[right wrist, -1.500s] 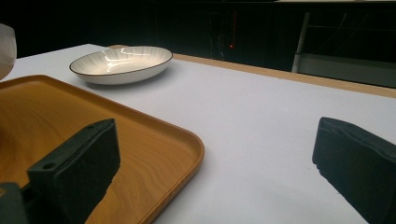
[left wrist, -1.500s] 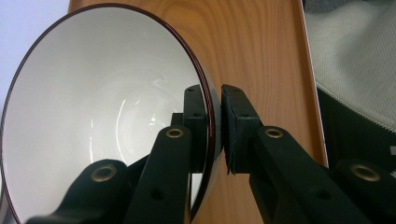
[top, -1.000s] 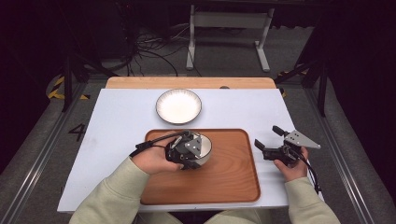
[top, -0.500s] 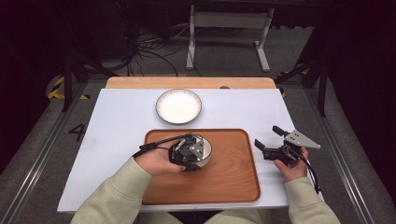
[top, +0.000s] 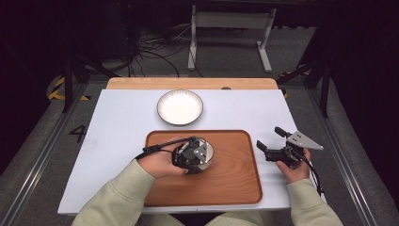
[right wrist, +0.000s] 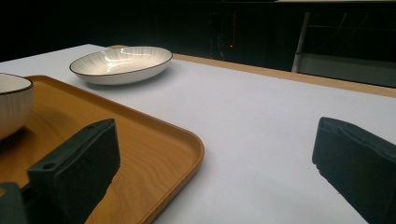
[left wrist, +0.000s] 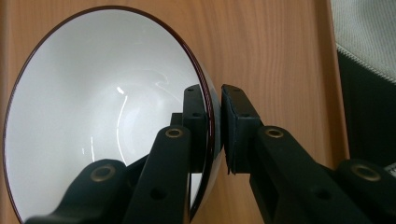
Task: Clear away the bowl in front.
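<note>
White laminate covers the table (top: 117, 141), where a person seated at its near edge works with a gripper in each hand. A wooden tray (top: 235, 183) lies on the near half. Beyond the tray's far edge rests a shallow white dish (top: 180, 107) with a dark rim, apart from the tray. On the tray's far left part sits a small white bowl (left wrist: 93, 116); the left gripper (left wrist: 215, 126) is clamped on its rim, one jaw inside, one outside. The right gripper (top: 273, 142), its jaws spread wide with nothing between them, hovers just right of the tray.
</note>
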